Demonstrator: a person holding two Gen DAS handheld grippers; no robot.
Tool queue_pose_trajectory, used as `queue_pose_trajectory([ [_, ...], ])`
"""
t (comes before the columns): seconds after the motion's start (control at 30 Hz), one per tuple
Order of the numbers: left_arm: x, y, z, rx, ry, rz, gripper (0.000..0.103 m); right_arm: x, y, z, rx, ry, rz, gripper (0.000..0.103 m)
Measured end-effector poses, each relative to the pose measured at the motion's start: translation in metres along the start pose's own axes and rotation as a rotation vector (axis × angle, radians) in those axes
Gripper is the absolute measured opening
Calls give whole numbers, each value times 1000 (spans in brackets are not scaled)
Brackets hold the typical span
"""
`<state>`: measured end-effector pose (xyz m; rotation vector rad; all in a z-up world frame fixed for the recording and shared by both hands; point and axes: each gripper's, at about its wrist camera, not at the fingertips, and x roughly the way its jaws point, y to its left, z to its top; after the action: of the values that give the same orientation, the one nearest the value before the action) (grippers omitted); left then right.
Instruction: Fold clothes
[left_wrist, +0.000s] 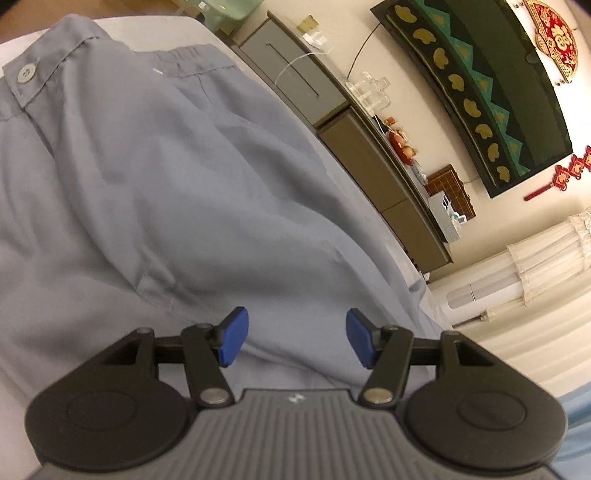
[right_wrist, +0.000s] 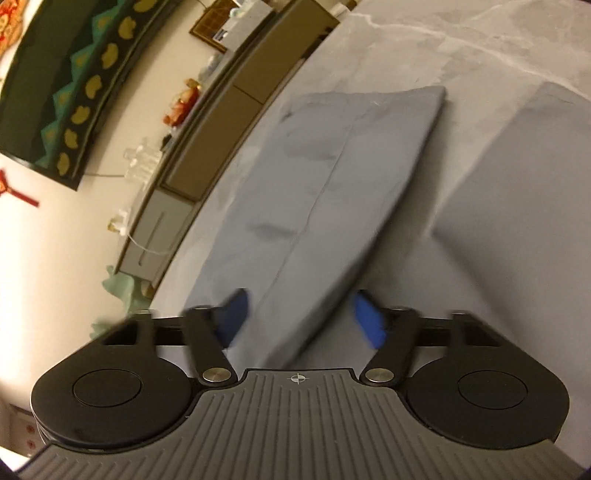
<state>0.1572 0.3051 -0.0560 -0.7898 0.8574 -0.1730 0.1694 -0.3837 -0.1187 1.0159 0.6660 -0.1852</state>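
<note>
Left gripper: we see its two blue-padded fingers spread wide with nothing between them.
Grey trousers: in the left wrist view they lie spread on the worktop, ahead of the left fingers and under them. The waistband with one pale button sits far ahead and to the left of the fingers.
Cabinet: a low unit runs along the wall, beyond the worktop and to the right of the left fingers.
Right gripper: we see its fingers spread wide, blurred, gripping nothing.
Trouser leg: a long grey leg stretches away from the gap between the right fingers, flat on the marbled grey worktop. We cannot tell whether the fingers touch it.
Second leg: more grey cloth lies ahead and to the right of the right fingers.
</note>
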Motion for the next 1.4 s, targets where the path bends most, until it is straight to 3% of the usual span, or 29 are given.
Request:
queue_pose_trajectory([
  [0.03, 1, -3, -1, 12, 1, 27, 59, 7, 1, 1, -16, 6, 1, 9],
  [0.07, 2, -5, -3, 24, 1, 53, 59, 5, 9, 3, -58, -8, 7, 2],
  [0.2, 5, 0, -8, 25, 4, 155, 58, -26, 52, 10, -248, -125, 25, 0],
  [0.23, 1, 5, -9, 12, 2, 166, 57, -52, 69, 0, -330, -174, 49, 0],
  [0.3, -4, 11, -10, -18, -9, 175, 57, -119, 97, -40, -503, -265, 97, 0],
  [0.37, -9, 14, -10, -40, -17, 174, 57, -171, 96, -93, -596, -289, 95, 0],
  [0.47, -13, 15, -10, -47, -20, 160, 58, -180, 45, -149, -607, -235, -25, 0],
  [0.53, -13, 17, -12, -40, -14, 163, 58, -163, -3, -160, -513, -128, -105, 11],
  [0.57, -13, 18, -13, -37, -8, 166, 58, -158, -23, -157, -425, -92, -121, 22],
  [0.6, -13, 20, -15, -35, -3, 170, 58, -160, -35, -150, -341, -93, -104, 26],
  [0.63, -14, 22, -17, -37, 0, 171, 58, -164, -44, -142, -260, -105, -71, 29],
  [0.7, -15, 27, -21, -53, 6, 164, 58, -176, -53, -131, -182, -182, -61, 55],
  [0.77, -16, 32, -23, -66, 12, 158, 59, -184, -60, -121, -128, -248, -82, 59],
  [0.8, -15, 33, -23, -65, 13, 162, 59, -182, -65, -116, -106, -257, -114, 54],
  [0.83, -14, 33, -24, -61, 13, 168, 59, -177, -72, -110, -73, -234, -130, 42],
  [0.87, -14, 33, -24, -53, 13, 172, 59, -171, -80, -104, -33, -193, -136, 4],
  [0.93, -13, 30, -26, -34, 12, 180, 59, -164, -95, -94, 53, -168, -124, 0],
  [1.0, -13, 29, -25, -24, 12, 181, 59, -170, -96, -84, 58, -217, -145, 0],
  [1.13, -16, 32, -24, -43, -3, 185, 59, -172, -88, -66, -30, -267, -300, 0],
  [1.23, -17, 33, -22, -57, 2, 176, 59, -156, -93, -58, -29, -188, -395, 1],
  [1.27, -18, 33, -22, -58, 0, 173, 59, -157, -90, -59, -34, -198, -405, 5],
  [1.3, -20, 33, -21, -60, -3, 169, 59, -165, -87, -63, -49, -235, -413, 24],
  [1.33, -22, 34, -20, -67, -10, 159, 59, -176, -79, -70, -90, -296, -449, 36],
  [1.37, -26, 35, -19, -77, -20, 145, 59, -188, -71, -78, -132, -379, -496, 57],
  [1.4, -31, 36, -17, -91, -36, 124, 59, -199, -64, -85, -167, -468, -539, 70],
])
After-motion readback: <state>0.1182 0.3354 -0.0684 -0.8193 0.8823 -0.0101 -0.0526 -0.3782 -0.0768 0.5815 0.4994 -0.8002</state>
